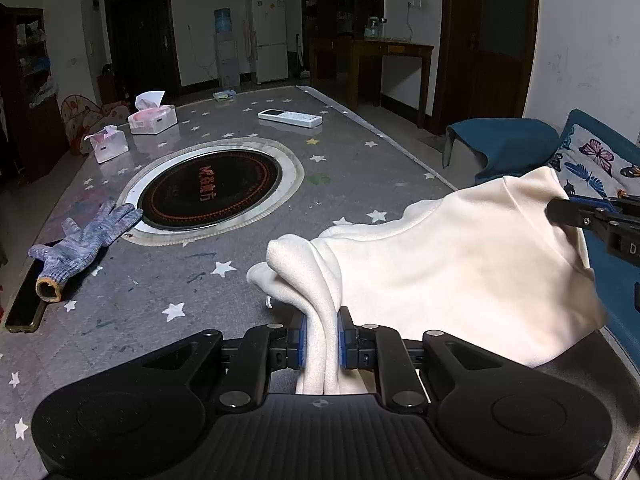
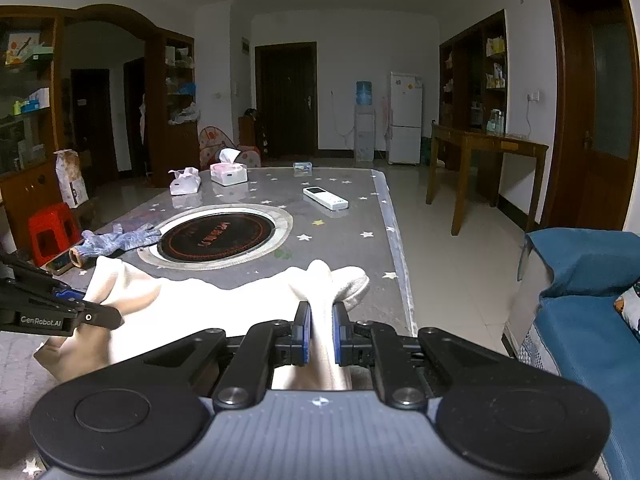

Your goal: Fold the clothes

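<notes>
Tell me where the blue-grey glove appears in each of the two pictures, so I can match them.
Left wrist view: the glove lies at the left edge of the table, left of the round black cooktop.
Right wrist view: the glove lies left of centre, again just left of the cooktop.
Shared landmark: the white remote beyond the cooktop.

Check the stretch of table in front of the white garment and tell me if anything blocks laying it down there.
Nothing visible does. The white garment hangs pinched between the left gripper and right gripper. The starred table just ahead is bare; the knit glove and phone lie well off to the left.
</notes>
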`<state>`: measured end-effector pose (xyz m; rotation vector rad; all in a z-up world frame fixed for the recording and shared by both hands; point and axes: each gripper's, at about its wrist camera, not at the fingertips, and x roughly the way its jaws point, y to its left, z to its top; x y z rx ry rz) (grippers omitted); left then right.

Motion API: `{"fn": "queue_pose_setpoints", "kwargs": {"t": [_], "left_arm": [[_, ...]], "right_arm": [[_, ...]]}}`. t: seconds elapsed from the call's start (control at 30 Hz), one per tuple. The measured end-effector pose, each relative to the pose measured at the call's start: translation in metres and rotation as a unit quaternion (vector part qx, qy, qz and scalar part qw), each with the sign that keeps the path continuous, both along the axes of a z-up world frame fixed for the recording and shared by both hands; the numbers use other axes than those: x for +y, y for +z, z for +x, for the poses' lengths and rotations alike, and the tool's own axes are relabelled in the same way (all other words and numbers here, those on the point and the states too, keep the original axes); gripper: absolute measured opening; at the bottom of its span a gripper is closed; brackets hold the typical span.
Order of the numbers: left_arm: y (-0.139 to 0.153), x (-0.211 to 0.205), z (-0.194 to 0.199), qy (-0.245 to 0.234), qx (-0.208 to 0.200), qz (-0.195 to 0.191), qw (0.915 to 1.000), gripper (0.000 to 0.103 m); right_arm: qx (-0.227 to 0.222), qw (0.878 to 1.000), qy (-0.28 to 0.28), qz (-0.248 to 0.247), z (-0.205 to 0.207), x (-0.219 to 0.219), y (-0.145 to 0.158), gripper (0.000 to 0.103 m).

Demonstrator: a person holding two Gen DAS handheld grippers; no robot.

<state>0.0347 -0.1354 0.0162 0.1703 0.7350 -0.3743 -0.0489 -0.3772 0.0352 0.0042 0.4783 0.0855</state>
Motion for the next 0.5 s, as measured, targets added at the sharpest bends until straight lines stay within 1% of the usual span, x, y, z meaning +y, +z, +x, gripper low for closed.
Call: {"fn": "queue_pose_setpoints", "kwargs": {"t": [0.5], "left_arm": [[-0.014, -0.004, 0.013, 0.001, 0.018, 0.007, 0.9998, 0.016]], "right_arm": [[0.025, 1.000, -0.012, 0.003, 0.020, -0.009, -0.018, 0.009]]}}
